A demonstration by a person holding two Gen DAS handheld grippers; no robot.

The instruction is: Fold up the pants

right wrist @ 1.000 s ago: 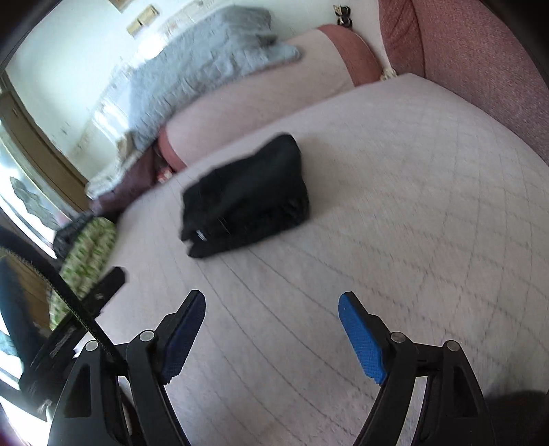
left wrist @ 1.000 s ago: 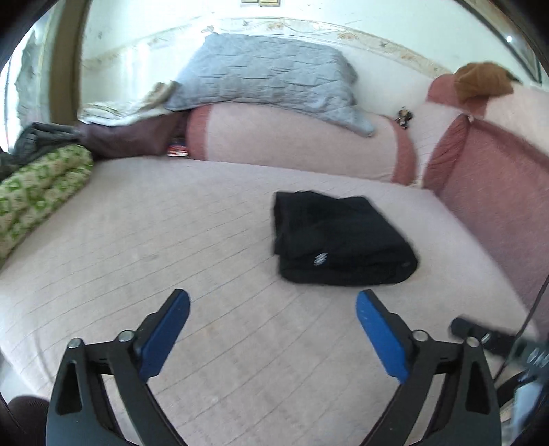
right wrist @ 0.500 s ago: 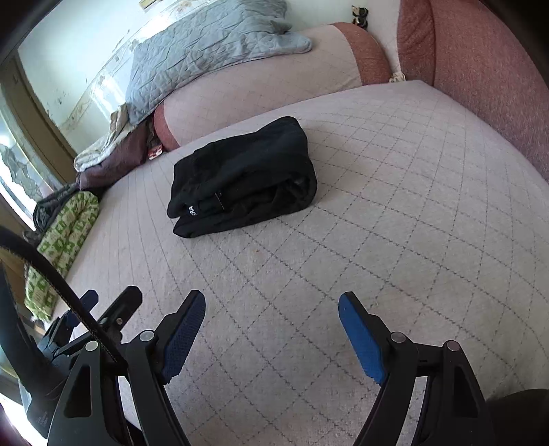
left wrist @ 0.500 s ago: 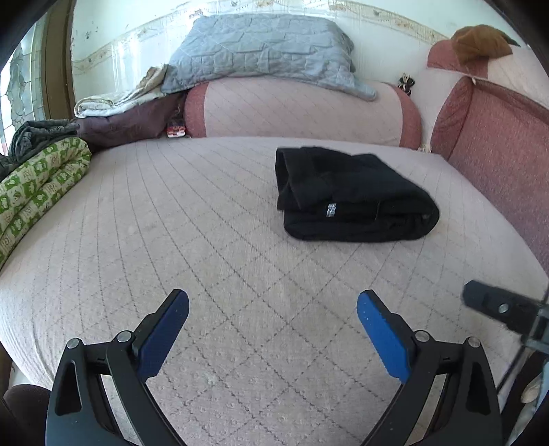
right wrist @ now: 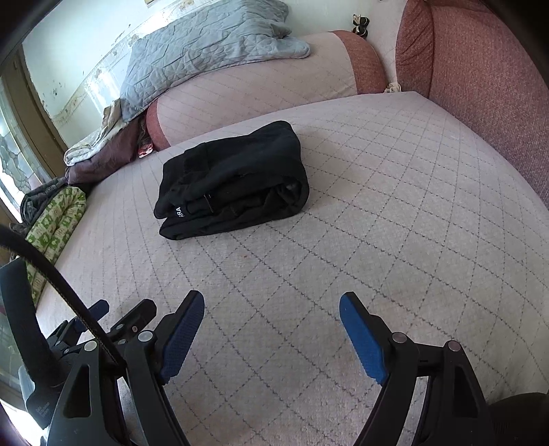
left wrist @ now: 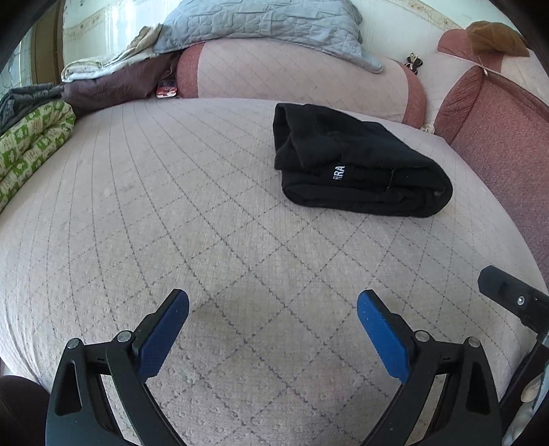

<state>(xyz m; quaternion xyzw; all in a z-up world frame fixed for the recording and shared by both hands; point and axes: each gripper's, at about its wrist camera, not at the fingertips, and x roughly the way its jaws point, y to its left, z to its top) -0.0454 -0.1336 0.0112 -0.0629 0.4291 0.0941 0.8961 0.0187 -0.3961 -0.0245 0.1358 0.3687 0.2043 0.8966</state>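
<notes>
- Left gripper point(left wrist: 272, 317): blue pads spread wide, nothing between them, held over bare mattress point(left wrist: 144, 219) near its front edge.
- Right gripper point(right wrist: 271, 320): likewise spread and empty; its view catches the left gripper's black frame at lower left, with a dark cable arcing across.
- Black pants point(left wrist: 357, 171) lie folded in a thick bundle mid-mattress, well apart from both tools, nearer the red side cushion point(left wrist: 501, 137).
- White lettering on a small tag at the bundle's front fold reads "RRA" in the left view; the right view shows only "ARA", possibly part of a longer word.
- Left view alone shows a brown cloth point(left wrist: 495, 36) atop the cushion.
- Surface: pale pink quilted cover with grey diamond stitching.
- Room: pink bolster point(left wrist: 295, 73) at the back with a grey quilt point(left wrist: 260, 20) draped over it; green patterned bedding point(left wrist: 31, 144) at left.
</notes>
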